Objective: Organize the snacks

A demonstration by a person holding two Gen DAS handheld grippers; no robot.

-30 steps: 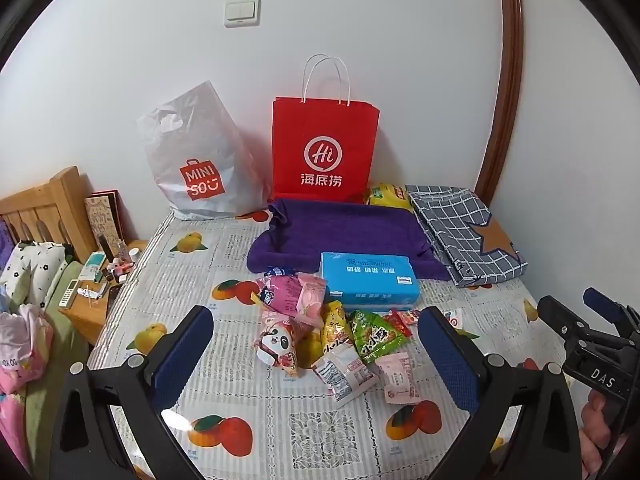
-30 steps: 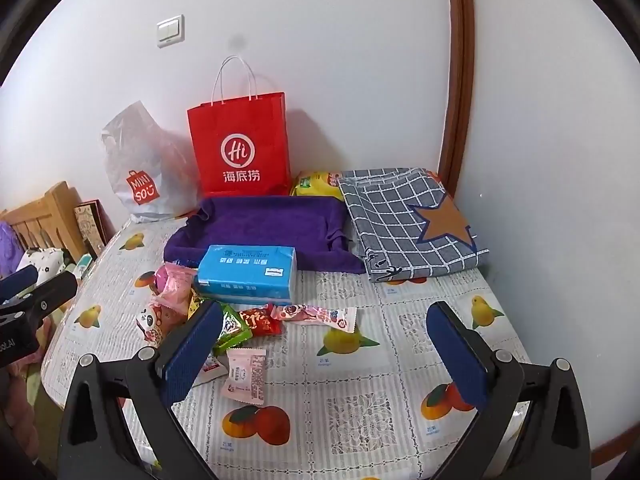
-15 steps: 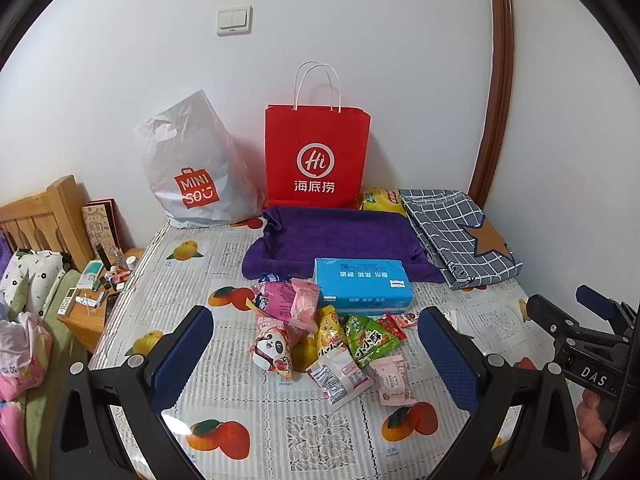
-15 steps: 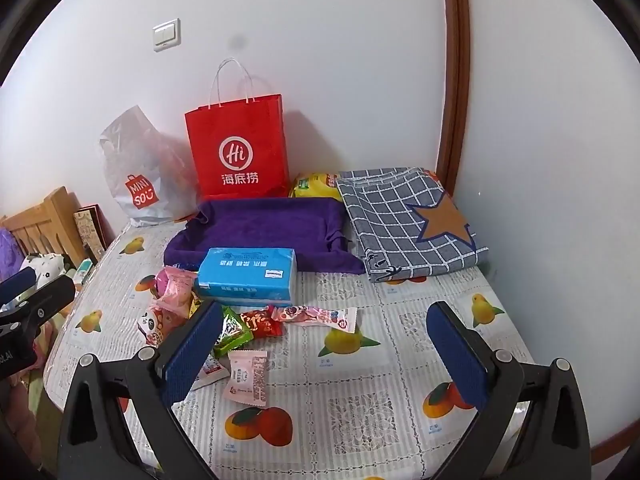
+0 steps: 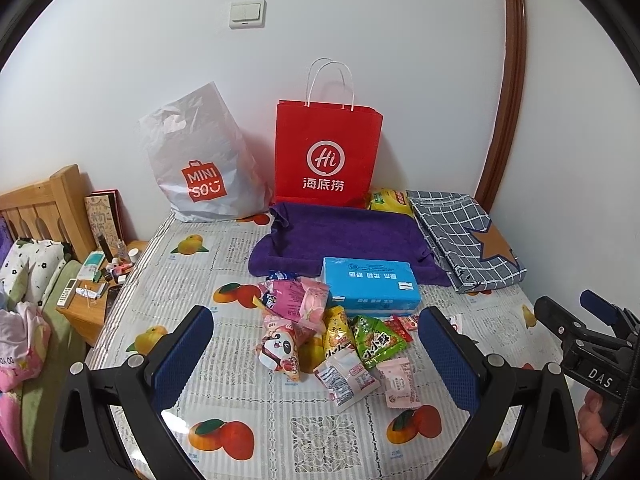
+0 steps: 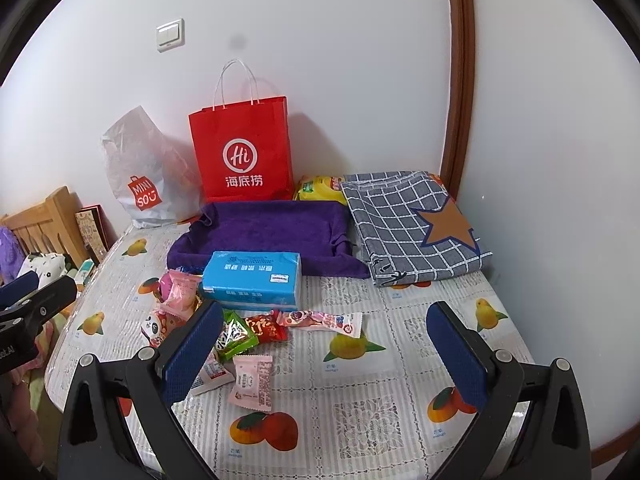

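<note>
A table (image 5: 168, 264) under a fruit-printed cloth fills both views, and everything here gets placed from the blue tissue box (image 5: 370, 286) near its middle. Behind the box, against the wall, a red paper bag (image 5: 326, 152) stands upright, with a white plastic shopping bag (image 5: 200, 160) slumped just to its left. Right of the box and further back lies a folded grey checked cloth (image 6: 412, 224) with an orange star on it. A purple towel (image 5: 344, 236) spreads directly behind the box, touching its back edge, and a yellow packet (image 6: 320, 188) peeks out beyond the towel's far right corner. Now the snacks: a loose pile sits in front of the box and to its left, with a pink packet (image 5: 296, 300) just beside the box's left end, a panda-faced pack (image 5: 280, 350) nearer the camera from there, a green pack (image 5: 376, 338) right in front of the box, and a small pale pink sachet (image 5: 400, 380) nearest of all. The left gripper (image 5: 316, 356) hovers above that pile, jaws spread wide and holding nothing. The right gripper (image 6: 326, 354) hangs over the table to the front right of the box, jaws equally wide apart, nothing between them.
</note>
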